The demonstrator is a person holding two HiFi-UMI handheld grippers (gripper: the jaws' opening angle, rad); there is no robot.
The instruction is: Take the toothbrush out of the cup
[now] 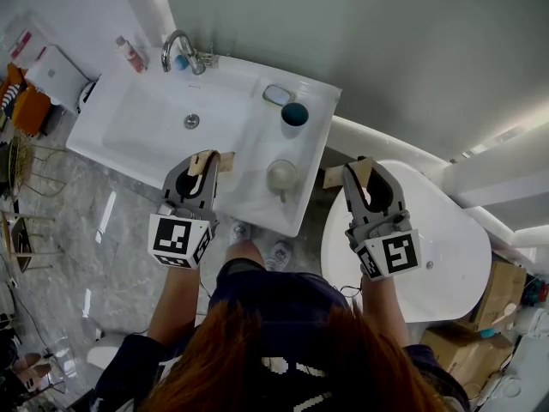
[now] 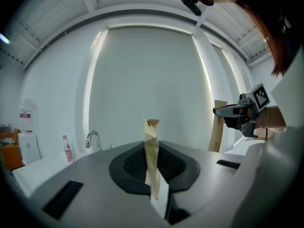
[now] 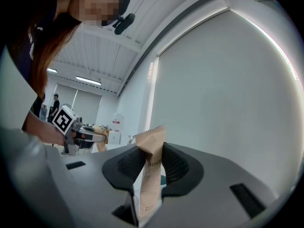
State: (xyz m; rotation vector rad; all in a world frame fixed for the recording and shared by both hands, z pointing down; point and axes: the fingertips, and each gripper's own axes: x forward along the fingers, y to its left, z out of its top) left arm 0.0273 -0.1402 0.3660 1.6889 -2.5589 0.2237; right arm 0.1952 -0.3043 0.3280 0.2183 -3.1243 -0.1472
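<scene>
Overhead, in the head view, the washbasin (image 1: 137, 118) is seen with a teal cup (image 1: 294, 114) set at its back right corner and a clear cup (image 1: 281, 175) near its front right edge. No toothbrush can be made out standing in either cup, though what lies in the clear cup is too small to be read. The left gripper (image 1: 204, 163) is held over the front edge and the right gripper (image 1: 358, 172) just off the right edge, each with brown paper in its jaws.

In the left gripper view, the jaws are seen almost together, pinched on a thin, twisted paper strip (image 2: 151, 141) that stands up between the pads.

In the right gripper view, the jaws are set partly apart and pressed on a wider, printed paper packet (image 3: 151, 148), which is creased where it is clamped. Whether the toothbrush is wrapped inside cannot be told.

The scene would fit a wrapper being pulled apart, or scraps merely being held. Either way, the work is judged best done with both pinches firm, the grippers level, and the paper well away from the cups so that neither is knocked.
</scene>
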